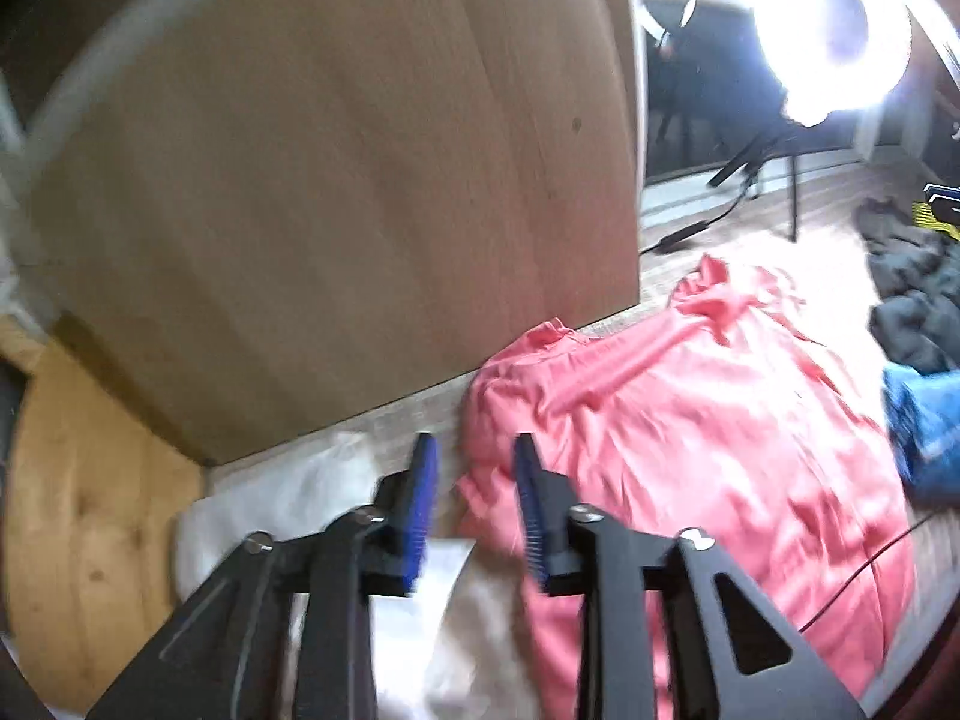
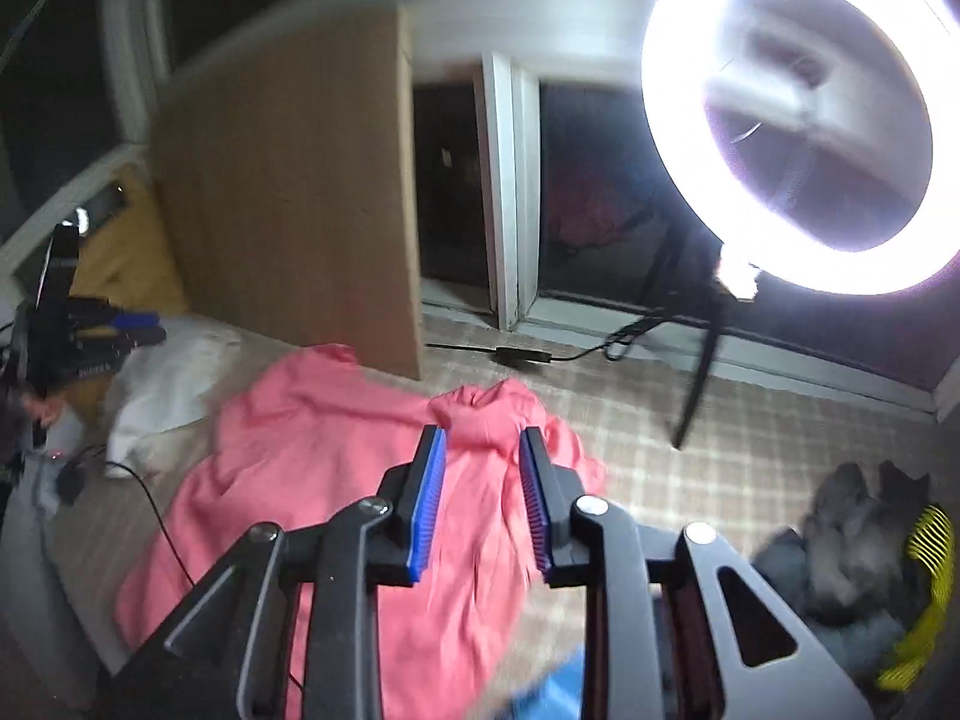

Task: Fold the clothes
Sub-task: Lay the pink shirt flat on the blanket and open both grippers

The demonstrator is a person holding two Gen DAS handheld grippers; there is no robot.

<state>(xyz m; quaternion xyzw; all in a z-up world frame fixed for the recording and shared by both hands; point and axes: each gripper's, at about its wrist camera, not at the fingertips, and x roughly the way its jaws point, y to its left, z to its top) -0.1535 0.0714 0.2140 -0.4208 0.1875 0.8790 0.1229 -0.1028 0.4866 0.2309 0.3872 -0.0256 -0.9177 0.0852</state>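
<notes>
On the checked floor covering (image 2: 690, 450), a pink garment (image 2: 336, 480) is lying spread and rumpled; both the left gripper (image 1: 474, 504) and right gripper (image 2: 483, 498) are being held wide and empty above it, seemingly ready for grasping edges.

Left tongs (image 1: 474, 468) and right tongs (image 2: 483, 462) both gape empty.

Both claws look alike: matte black frames w/ triangular cut-outs in the outer arms and silver round screw heads at the pivots. Left claw (image 1: 474, 456) has two black fingers faced w/ ribbed blue pads (image 1: 423, 480). Right claw (image 2: 483, 450) has the same blue ribbed pads (image 2: 429, 480), black backing.
</notes>
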